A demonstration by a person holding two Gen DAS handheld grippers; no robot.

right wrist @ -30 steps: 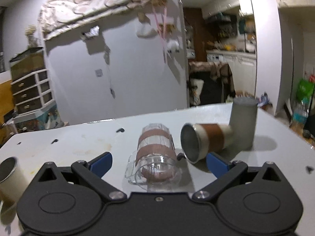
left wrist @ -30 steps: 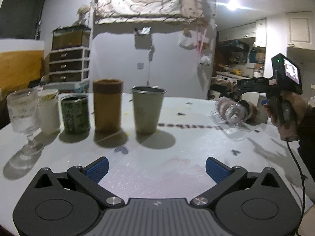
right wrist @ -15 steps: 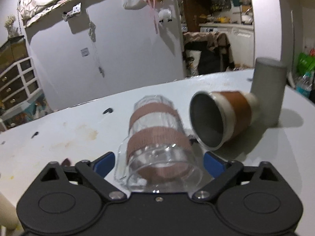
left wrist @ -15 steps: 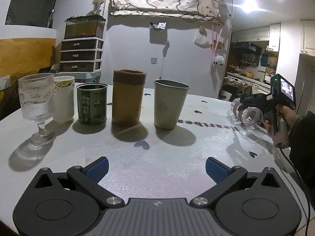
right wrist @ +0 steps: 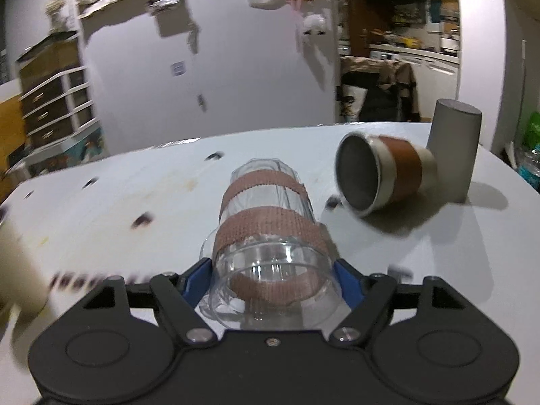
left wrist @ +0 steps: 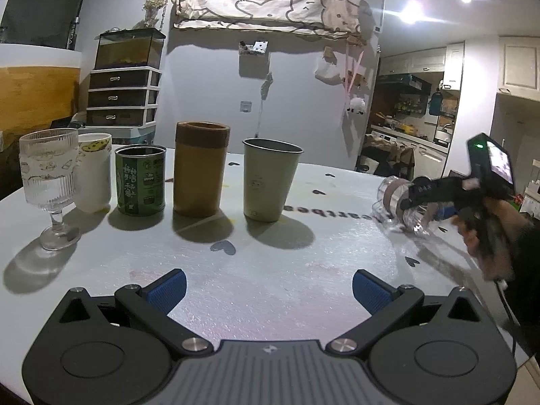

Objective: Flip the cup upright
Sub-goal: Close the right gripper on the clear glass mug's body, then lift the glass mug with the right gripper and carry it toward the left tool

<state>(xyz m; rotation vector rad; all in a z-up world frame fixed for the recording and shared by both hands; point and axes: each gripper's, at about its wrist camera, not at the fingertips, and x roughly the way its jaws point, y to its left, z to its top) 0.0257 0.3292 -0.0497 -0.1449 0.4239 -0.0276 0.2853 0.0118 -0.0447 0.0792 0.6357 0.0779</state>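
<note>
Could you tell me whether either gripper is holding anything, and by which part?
The right gripper grips the lying clear glass cup around its sides near the open rim. The left gripper holds nothing.

The clear cup [right wrist: 270, 236] wears two brown woven bands. Beside it, a steel cup [right wrist: 381, 175] has a brown sleeve, near a plain grey cup [right wrist: 455, 148]. The white surface [left wrist: 270, 270] shows dark heart marks. One can [left wrist: 140, 179] is green with pale lettering.

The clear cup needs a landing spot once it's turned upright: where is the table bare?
Bare table between the left gripper and the row ending at the grey tumbler. Crowded beside the clear cup: tipped metal cup, grey cylinder.
</note>
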